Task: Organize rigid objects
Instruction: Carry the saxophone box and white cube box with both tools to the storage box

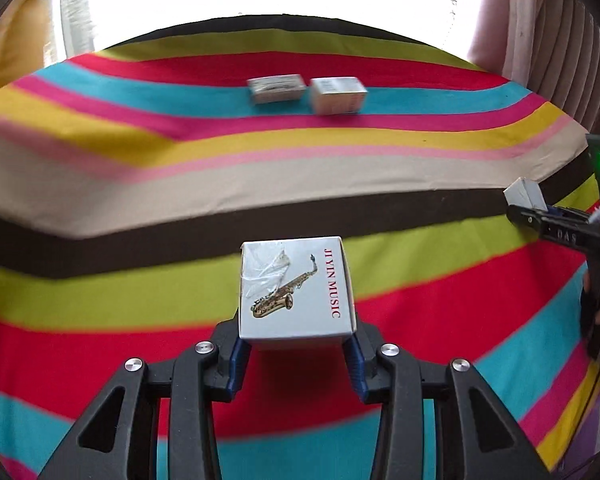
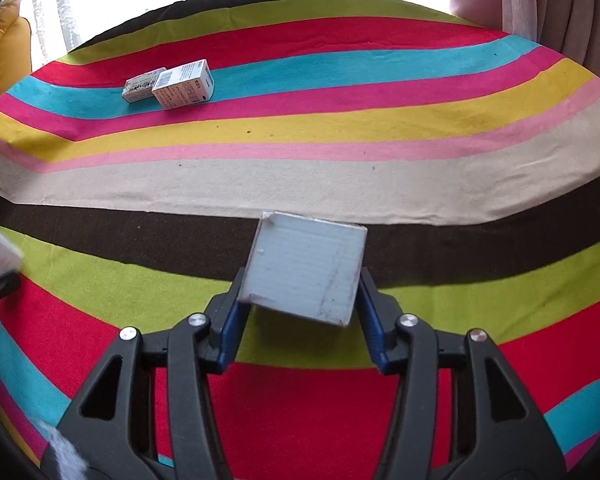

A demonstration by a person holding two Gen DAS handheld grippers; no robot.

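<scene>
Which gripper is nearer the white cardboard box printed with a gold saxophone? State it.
Left. The left gripper clamps the white saxophone-printed box between its blue pads; the right gripper is apart, off to its right, clamping a plain white box.

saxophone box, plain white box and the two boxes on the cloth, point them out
saxophone box (image 1: 296, 288), left wrist view, on its printed top face
plain white box (image 2: 304, 268), right wrist view, on its blank upper face
two boxes (image 2: 184, 84), right wrist view, on the nearer box's printed top

Striped cloth (image 2: 340, 192), two boxes (image 2: 168, 84) lying
</scene>
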